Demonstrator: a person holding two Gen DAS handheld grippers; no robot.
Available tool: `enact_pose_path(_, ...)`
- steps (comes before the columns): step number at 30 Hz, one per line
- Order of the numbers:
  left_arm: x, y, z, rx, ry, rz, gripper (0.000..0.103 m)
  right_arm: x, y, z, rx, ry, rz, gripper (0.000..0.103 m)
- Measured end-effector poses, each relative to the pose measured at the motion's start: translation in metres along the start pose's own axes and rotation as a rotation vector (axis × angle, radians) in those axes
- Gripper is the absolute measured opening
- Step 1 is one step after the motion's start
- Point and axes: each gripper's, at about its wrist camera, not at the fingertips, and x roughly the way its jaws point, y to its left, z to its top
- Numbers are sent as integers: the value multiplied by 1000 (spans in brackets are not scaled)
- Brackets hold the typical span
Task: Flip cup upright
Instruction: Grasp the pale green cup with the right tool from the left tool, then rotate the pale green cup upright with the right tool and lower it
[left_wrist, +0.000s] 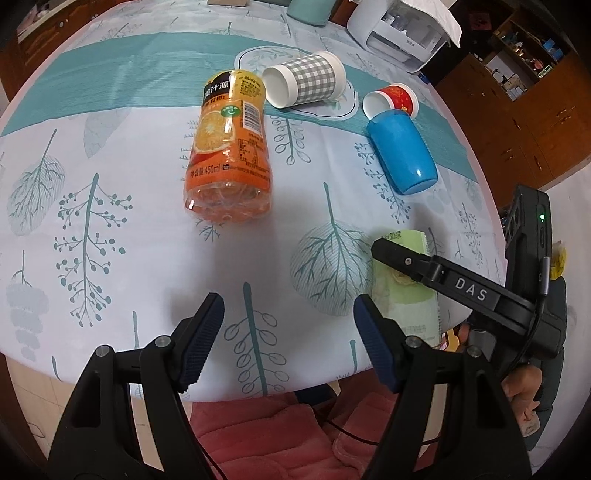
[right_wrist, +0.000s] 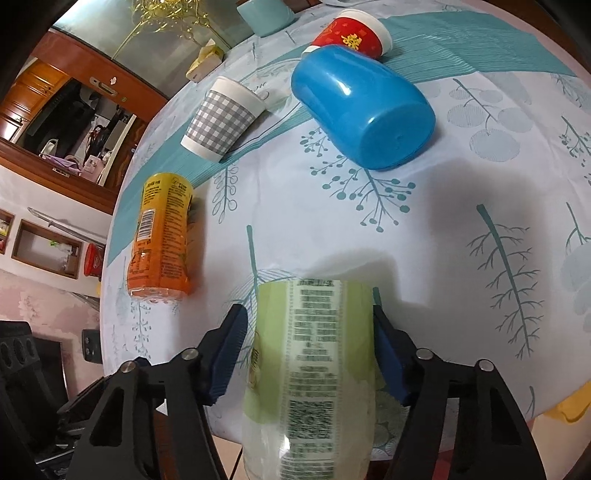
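Blue plastic marks the nearest cup: in the left wrist view the blue cup (left_wrist: 402, 151) lies on its side on the far right of the leaf-print tablecloth (left_wrist: 110, 229), its closed base toward the camera. Just beyond it, touching or nearly so, a red paper cup (left_wrist: 393, 98) lies tipped over; to its left a grey checked cup (left_wrist: 306, 79) also lies on its side, open mouth facing left. An orange juice bottle (left_wrist: 229, 147) lies flat mid-table. The left gripper (left_wrist: 290, 339) hangs over the near edge with its jaws spread and nothing between them. The right gripper's finger reaches in from the right beside a green-labelled bottle (left_wrist: 406, 291).

In the right wrist view the right gripper (right_wrist: 308, 354) has both pads against the green-labelled bottle (right_wrist: 314, 369), pinching it. The blue cup (right_wrist: 364, 110) lies far centre, the red cup (right_wrist: 351, 35) behind it, the checked cup (right_wrist: 223, 120) far left.

All three cups look light. The blue one seems stiff but glossy, so likely slippery; the paper ones would probably crush under a hard squeeze. A hold across the mid-wall, or a pinch on the rim, looks soundest.
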Motion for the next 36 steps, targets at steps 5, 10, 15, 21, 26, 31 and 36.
enact_pose_path(5, 1, 1, -1, -9, 2, 5, 70, -2, 2, -1, -16, -19, 8, 58)
enact_pose_path(10, 1, 2, -1, -19, -1, 1, 70, -19, 8, -3, -55, -117, 11, 56)
enact_pose_path(15, 0, 4, -1, -32, -7, -3, 70, -45, 19, -10, -151, -369, -26, 55)
enact_pose_path(21, -4, 8, -1, -47, -19, 3, 70, -52, 24, -27, -272, -642, -31, 55)
enact_pose_path(26, -7, 13, -1, -65, -31, 10, 70, -38, 17, -44, -307, -787, 4, 55)
enact_pose_path(31, -8, 16, 0, -75, -36, 20, 70, -28, 15, -61, -337, -890, 24, 55)
enact_pose_path(36, -9, 15, 0, -72, -36, 20, 70, -27, 9, -73, -370, -912, 25, 56)
